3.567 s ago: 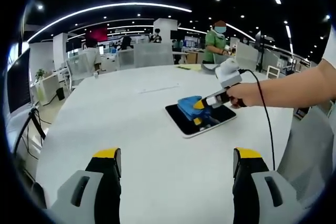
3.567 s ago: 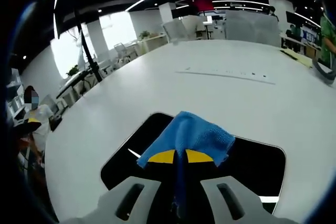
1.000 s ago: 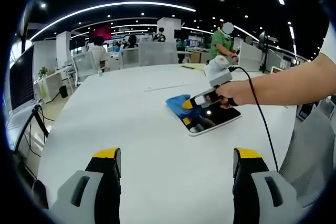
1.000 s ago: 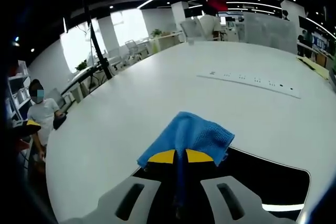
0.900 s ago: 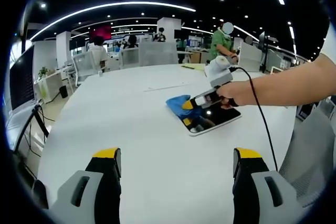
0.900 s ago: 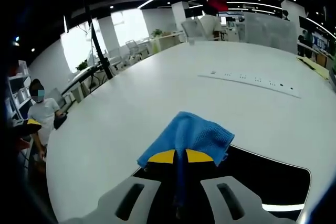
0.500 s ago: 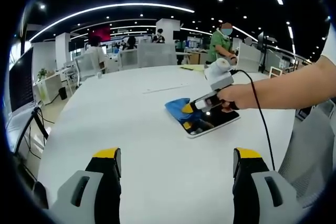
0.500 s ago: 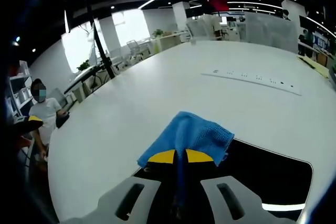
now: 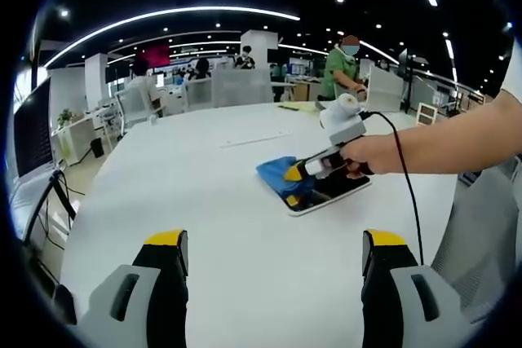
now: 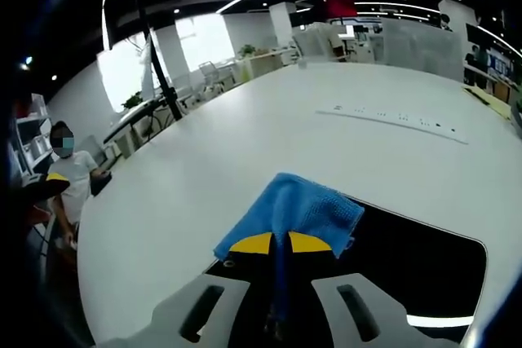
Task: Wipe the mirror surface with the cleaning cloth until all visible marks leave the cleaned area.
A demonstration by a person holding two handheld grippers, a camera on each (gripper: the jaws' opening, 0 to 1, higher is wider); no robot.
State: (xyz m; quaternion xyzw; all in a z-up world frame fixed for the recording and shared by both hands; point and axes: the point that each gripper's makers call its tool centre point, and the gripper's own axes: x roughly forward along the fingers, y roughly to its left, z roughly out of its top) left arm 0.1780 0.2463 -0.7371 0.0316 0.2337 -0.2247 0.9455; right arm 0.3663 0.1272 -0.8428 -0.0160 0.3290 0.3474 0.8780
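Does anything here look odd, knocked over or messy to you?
Nothing stands out. The mirror lies flat on the white table, and the right gripper presses the blue cloth over its near corner. No spill or damage shows.

White table (image 9: 204, 201): dark mirror (image 9: 338, 188) flat on top; long pale strip (image 10: 395, 117) farther along.
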